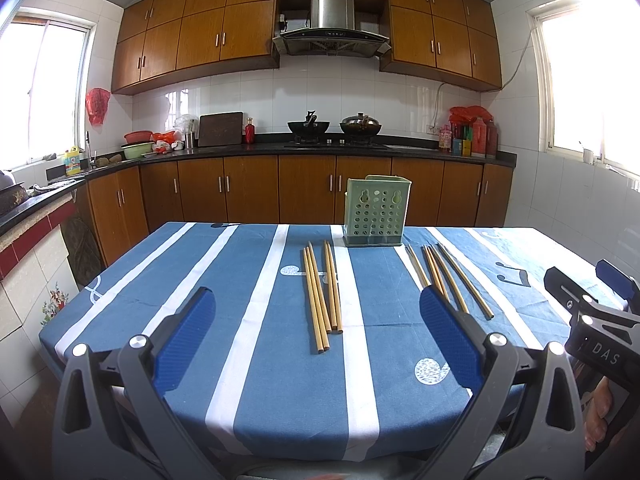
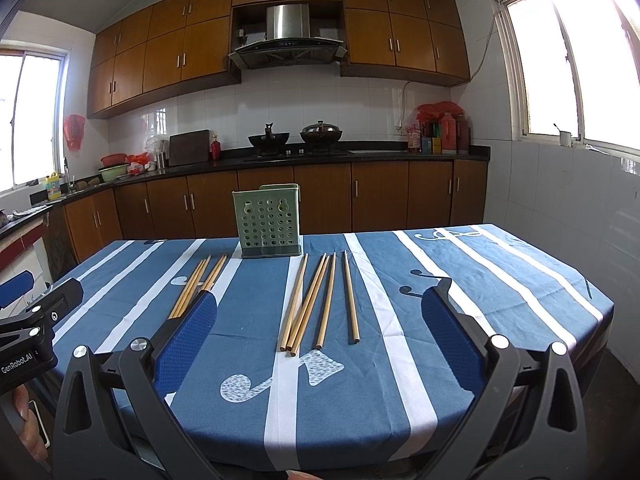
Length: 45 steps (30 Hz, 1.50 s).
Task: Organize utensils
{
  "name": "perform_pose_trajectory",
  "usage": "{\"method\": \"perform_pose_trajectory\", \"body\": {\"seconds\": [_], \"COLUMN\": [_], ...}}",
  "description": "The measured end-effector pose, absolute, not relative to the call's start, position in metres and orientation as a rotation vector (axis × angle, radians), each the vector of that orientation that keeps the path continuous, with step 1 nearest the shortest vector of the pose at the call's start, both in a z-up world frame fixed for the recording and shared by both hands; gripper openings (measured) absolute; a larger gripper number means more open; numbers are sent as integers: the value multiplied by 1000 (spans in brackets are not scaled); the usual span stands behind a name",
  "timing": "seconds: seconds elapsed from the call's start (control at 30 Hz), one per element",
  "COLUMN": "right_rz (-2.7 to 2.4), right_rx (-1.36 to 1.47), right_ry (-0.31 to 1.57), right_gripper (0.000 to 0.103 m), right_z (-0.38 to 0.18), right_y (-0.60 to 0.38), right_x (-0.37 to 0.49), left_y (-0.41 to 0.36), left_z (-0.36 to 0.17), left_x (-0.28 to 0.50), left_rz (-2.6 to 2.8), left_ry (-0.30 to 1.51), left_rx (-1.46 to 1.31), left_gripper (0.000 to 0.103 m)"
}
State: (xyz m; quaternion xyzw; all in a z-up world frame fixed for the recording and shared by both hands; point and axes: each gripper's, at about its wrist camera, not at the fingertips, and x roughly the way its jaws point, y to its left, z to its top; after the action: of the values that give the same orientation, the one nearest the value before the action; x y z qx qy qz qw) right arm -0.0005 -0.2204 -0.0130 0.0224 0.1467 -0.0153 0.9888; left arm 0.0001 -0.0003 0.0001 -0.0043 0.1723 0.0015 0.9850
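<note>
Two bunches of chopsticks on the striped tablecloth, both grippers hovering empty.
Left gripper spread wide above the left bunch; right gripper equally wide above the right bunch. Green perforated holder stands upright at the far edge, beyond both.

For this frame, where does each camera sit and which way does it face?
Left wrist: on the left gripper, facing the left chopsticks; its open jaws and the right gripper show.
Right wrist: on the right gripper, facing the right chopsticks; its open jaws show.
Shared: green holder, striped tablecloth.
</note>
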Motion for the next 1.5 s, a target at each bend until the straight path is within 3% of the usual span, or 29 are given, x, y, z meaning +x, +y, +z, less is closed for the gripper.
{"method": "perform_pose_trajectory", "body": {"seconds": [0.47, 0.67, 0.93, 1.07, 1.17, 1.33, 1.5], "right_rz": [-41, -95, -87, -77, -79, -117, -174], "right_rx": [59, 84, 197, 197, 183, 99, 156], "right_ry": [329, 472, 776, 869, 912, 894, 891], "right_gripper": [101, 101, 54, 45, 38, 9, 8], "right_z": [-12, -26, -70, -90, -102, -103, -100], "right_y": [-228, -244, -281, -278, -276, -272, -289], "right_x": [9, 57, 152, 187, 204, 215, 222], "left_y": [4, 25, 57, 60, 60, 54, 42], "left_z": [-6, -24, -45, -48, -52, -64, -79], "left_x": [19, 58, 112, 134, 150, 178, 205], "left_rz": [15, 53, 54, 25, 6, -40, -94], "left_ry": [390, 524, 685, 714, 750, 817, 877], "left_rx": [-19, -64, -123, -116, -110, -104, -96], "left_gripper": [99, 99, 99, 98, 90, 68, 44]}}
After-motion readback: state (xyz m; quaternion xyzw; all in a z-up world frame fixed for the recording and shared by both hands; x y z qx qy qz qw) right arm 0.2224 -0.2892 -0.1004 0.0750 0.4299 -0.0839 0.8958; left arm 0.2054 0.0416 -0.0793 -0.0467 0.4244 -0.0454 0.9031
